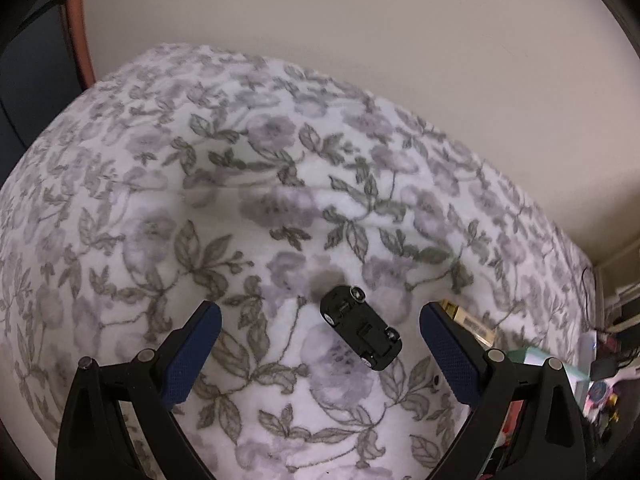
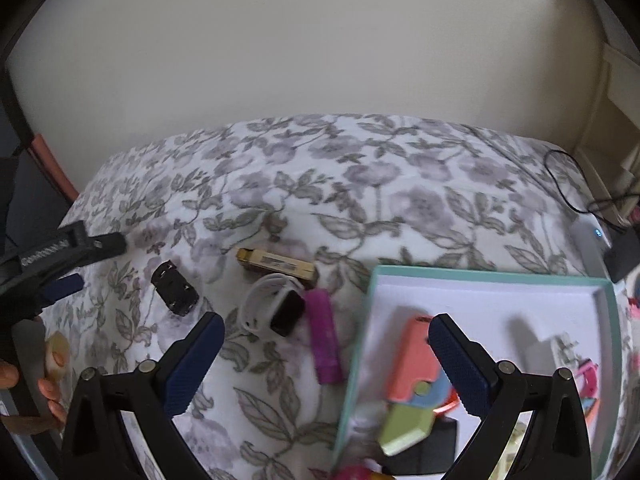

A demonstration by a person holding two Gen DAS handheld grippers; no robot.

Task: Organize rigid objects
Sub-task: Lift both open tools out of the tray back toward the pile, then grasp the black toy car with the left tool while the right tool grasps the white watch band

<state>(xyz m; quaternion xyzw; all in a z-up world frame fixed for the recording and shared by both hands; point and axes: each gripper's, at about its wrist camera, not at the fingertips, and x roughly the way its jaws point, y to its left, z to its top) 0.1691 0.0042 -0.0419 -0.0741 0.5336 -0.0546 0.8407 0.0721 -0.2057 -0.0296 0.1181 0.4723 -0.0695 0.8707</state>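
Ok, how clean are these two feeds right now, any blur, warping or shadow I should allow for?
Left wrist view: fairly sharp at centre; the upside-down toy car is crisp and casts a soft shadow up-left on the bedspread; fisheye bulges the bed edge, corners are dark. Right wrist view: softer, with smear low in the frame, so the items in the teal box are blurred, while the purple tube is readable.

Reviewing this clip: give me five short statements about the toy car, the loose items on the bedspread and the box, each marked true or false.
1. The toy car lies wheels up. True.
2. The left gripper is shut on the car. False: it is open, with the car lying between the fingers, untouched.
3. The purple tube lies inside the box. False: it lies on the bedspread, beside the box.
4. The right gripper is open and holds nothing. True.
5. The box is empty. False: it holds several coloured items.
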